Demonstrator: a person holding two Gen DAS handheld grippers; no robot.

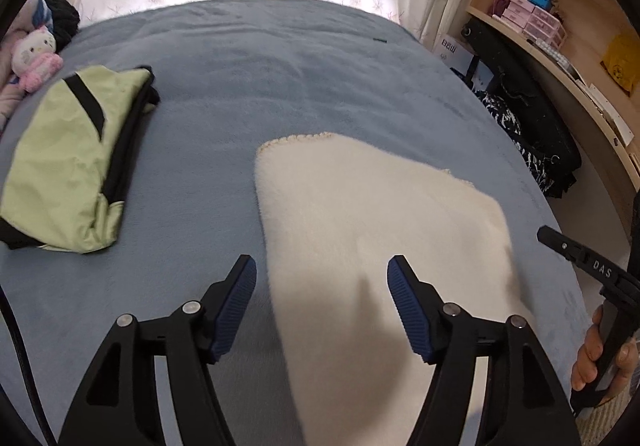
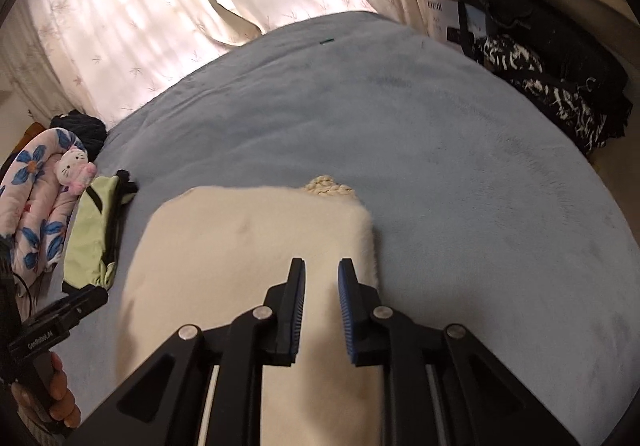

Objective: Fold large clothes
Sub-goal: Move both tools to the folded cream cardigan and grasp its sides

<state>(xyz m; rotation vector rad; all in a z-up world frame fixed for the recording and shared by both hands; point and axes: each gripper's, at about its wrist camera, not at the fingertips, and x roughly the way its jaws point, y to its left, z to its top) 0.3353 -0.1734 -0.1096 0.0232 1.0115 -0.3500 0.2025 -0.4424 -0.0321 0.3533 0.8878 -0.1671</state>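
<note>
A cream fleece garment lies folded on the blue bed cover; it also shows in the right wrist view, with a knitted edge at its far end. My left gripper is open wide and empty, above the garment's near left part. My right gripper hovers over the garment's near right part with its fingers a narrow gap apart and nothing between them. The right gripper's body shows at the right edge of the left wrist view. The left gripper's body shows at the lower left of the right wrist view.
A folded light green and black garment lies on the bed's left side, also seen in the right wrist view. A plush toy and a flowered pillow sit at the far left. Wooden shelves and dark bags stand to the right.
</note>
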